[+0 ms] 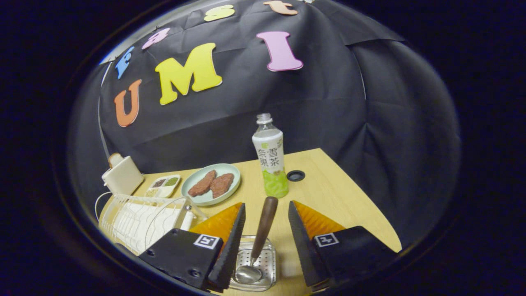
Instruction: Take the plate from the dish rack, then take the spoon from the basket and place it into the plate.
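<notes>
My gripper [266, 224] stands open over the wooden table, its orange-and-black fingers [230, 230] spread wide. Between them stands a spoon [259, 238] with a dark brown handle, leaning upright with its metal bowl down in a clear, perforated basket [267, 263]. Neither finger touches the spoon. Beyond the left finger lies a pale green plate [193, 185] holding two brown pieces of meat [211, 183]. A white wire dish rack [135, 218] sits left of the left finger; I see no plate standing in it.
A drink bottle [270, 156] with a green label stands just beyond the spoon handle. A small divided dish of seasonings [163, 186] and a white box-shaped appliance [122, 174] sit behind the rack. A black round hole [296, 175] marks the table right of the bottle.
</notes>
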`<control>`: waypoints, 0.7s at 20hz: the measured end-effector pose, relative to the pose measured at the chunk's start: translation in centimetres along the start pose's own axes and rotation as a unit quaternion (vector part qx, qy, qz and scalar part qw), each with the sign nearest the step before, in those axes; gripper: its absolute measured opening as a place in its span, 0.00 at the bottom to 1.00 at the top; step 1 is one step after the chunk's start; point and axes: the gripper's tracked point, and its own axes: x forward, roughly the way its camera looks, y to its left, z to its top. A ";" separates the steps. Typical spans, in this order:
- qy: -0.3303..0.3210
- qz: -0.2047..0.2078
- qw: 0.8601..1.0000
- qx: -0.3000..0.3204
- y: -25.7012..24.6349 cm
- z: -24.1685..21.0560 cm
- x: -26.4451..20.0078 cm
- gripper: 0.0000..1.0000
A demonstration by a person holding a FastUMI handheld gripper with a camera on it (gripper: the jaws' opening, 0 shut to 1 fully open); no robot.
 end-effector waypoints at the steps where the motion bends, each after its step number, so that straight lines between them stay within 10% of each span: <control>1: 0.011 0.001 1.000 -0.007 0.4 -0.3 0.2 0.64; 4: 0.005 -0.017 1.000 0.001 0.3 -0.1 0.5 0.45; 5: -0.004 -0.014 1.000 0.011 0.7 0.0 0.2 0.21; 14: -0.155 -0.041 0.987 0.023 0.8 5.6 -8.2 0.12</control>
